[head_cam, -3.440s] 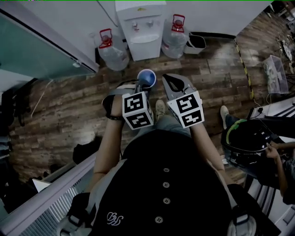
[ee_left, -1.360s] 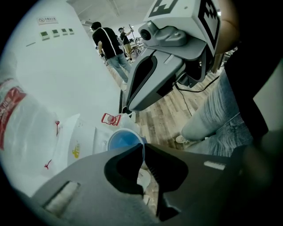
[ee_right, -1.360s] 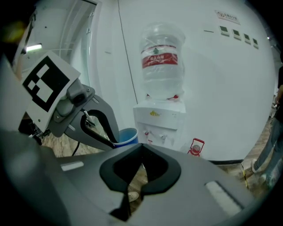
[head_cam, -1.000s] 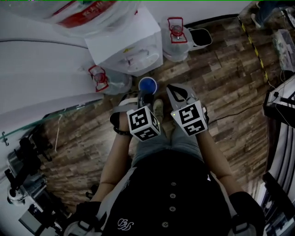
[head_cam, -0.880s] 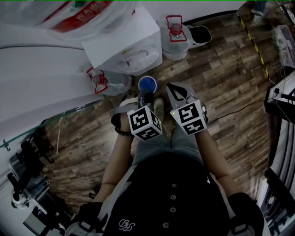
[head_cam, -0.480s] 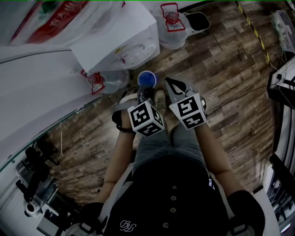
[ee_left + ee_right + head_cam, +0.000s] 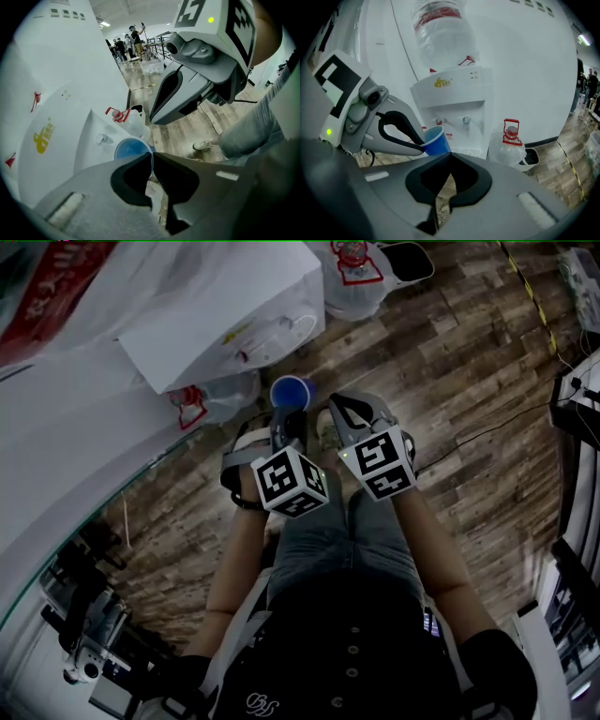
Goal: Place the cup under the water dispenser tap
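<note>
A blue cup (image 7: 289, 392) hangs by its rim from my left gripper (image 7: 285, 414), which is shut on the rim. In the left gripper view the cup (image 7: 132, 149) sits just past the closed jaw tips, with the white water dispenser (image 7: 70, 131) behind it. The right gripper view shows the cup (image 7: 437, 139) in front of the dispenser (image 7: 454, 101), a little left of and below its two taps (image 7: 465, 120). My right gripper (image 7: 349, 410) is beside the cup on the right, shut and holding nothing.
Clear water bottles with red handles stand on the wooden floor on both sides of the dispenser (image 7: 211, 395) (image 7: 509, 143). A small bin (image 7: 529, 159) is further right. The person's shoe (image 7: 204, 146) is below the grippers. People stand far off down the hall.
Both grippers have come down toward the floor with the cup still in the left one. The dispenser now looms larger and closer at the upper left of the head view.
</note>
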`<state>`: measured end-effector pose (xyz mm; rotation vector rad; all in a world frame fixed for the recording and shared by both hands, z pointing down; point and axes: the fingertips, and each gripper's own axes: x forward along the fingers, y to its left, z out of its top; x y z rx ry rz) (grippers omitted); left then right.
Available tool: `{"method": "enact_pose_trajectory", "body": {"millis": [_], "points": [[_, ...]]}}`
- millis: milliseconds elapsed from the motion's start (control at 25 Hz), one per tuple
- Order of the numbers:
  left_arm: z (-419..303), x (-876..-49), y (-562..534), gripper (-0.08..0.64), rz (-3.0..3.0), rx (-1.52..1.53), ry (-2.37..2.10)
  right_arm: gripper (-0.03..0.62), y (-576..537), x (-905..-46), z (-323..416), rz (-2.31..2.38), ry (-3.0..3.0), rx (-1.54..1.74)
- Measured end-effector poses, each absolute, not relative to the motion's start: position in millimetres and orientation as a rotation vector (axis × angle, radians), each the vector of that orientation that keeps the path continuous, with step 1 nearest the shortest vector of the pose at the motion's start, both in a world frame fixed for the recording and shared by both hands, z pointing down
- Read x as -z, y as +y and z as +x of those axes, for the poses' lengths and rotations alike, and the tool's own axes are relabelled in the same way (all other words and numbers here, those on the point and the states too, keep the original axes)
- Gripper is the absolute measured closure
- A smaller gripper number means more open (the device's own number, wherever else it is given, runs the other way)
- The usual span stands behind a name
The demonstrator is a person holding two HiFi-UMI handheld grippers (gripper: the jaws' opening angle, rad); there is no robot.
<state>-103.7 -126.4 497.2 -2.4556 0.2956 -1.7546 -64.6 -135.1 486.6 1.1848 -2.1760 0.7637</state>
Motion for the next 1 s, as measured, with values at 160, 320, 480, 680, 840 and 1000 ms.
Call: {"method": "enact_pose_trajectory", "body": {"millis": [160,320,480,680,840,1000], "points": [[-106.9,-512.3,-127.4,0.543,-2.456,1.766,0.271,0.594,-142.3,-496.6,-67.1,1.195,-2.212,-0.752],[-108.0,-527.1,-129.5,0.543,-2.468,1.784,0.269,0.594,-149.2,-515.1,-68.3,1.2,-2.237,-0.773],[-102.5,-539.8,-139.9,0.543,-2.475,1.774,0.307,0.594,-156.2,-537.6,-67.2,1.215,-2.233,-0.801],[-99.4,-561.9,-149.4,0.543,-2.46,1.774,0.29,0.594,-162.6,-562.9,-72.8,1.23,-2.231,-0.855],[-104.8,-584.5,-158.0,0.543,-2.367,1.782,0.241,0.594,-168.4,-582.9,-81.5,1.226,-2.233,-0.876],[-108.5,-603.8,-166.7,0.543,-2.294,1.803,0.21,0.594,-174.1,-601.4,-85.4,1.219,-2.225,-0.913]]}}
